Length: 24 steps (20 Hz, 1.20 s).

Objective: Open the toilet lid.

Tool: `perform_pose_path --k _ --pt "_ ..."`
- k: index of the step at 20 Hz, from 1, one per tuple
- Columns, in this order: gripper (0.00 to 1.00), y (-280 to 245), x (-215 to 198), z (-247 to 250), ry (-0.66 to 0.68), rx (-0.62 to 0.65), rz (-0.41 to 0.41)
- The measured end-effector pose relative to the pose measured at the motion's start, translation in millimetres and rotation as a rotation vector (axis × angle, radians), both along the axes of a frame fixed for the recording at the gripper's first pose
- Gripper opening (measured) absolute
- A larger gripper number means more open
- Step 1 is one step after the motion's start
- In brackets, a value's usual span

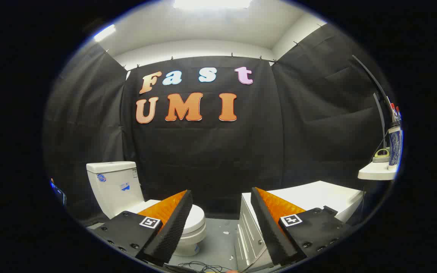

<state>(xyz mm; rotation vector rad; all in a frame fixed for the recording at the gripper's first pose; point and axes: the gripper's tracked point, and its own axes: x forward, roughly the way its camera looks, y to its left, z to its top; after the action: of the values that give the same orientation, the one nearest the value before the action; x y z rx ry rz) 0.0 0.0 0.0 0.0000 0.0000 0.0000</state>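
Nearest the camera, the hand-held gripper (218, 227) pointed forward with its two fingers spread wide apart and nothing between them. Each finger carried a small square black-and-white marker near its base. Between the fingers lay a strip of bare grey floor (218, 237), with thin dark cables (199, 266) trailing across it just ahead of the fingers.

Beyond the left finger stood a white toilet (142, 201). The toilet lid (195, 217) was down, partly hidden behind that finger, with its rounded front edge showing past the fingertip. The tank (114, 185) rose behind it and bore two small blue stickers, too small to read.

Beyond the right finger stood a white cabinet (249, 231) with a flat white surface (317, 193) on top; its near corner edged the floor strip. Further right, a small white shelf (378, 172) held a tall patterned bottle (395, 146) and a small yellow-green object (381, 154).
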Motion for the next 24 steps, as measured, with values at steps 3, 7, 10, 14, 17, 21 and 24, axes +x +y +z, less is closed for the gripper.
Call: perform_pose_path --k 3,7,10,14,17,21,24 --pt "0.99 -1.2 0.5 -2.1 0.005 0.006 -0.001" --pt "0.99 -2.7 0.0 -1.4 0.004 0.009 -0.006" --pt "0.99 -2.5 0.0 -1.3 0.004 0.008 -0.005" --pt "0.99 -2.2 -0.8 0.1 0.0 0.004 -0.006" --pt "0.99 -2.1 0.0 -0.5 0.0 0.005 -0.008" --pt "0.99 -2.8 -1.5 -0.9 0.0 0.005 -0.009" --pt "0.99 -2.1 -0.6 -1.5 0.002 0.002 -0.007"
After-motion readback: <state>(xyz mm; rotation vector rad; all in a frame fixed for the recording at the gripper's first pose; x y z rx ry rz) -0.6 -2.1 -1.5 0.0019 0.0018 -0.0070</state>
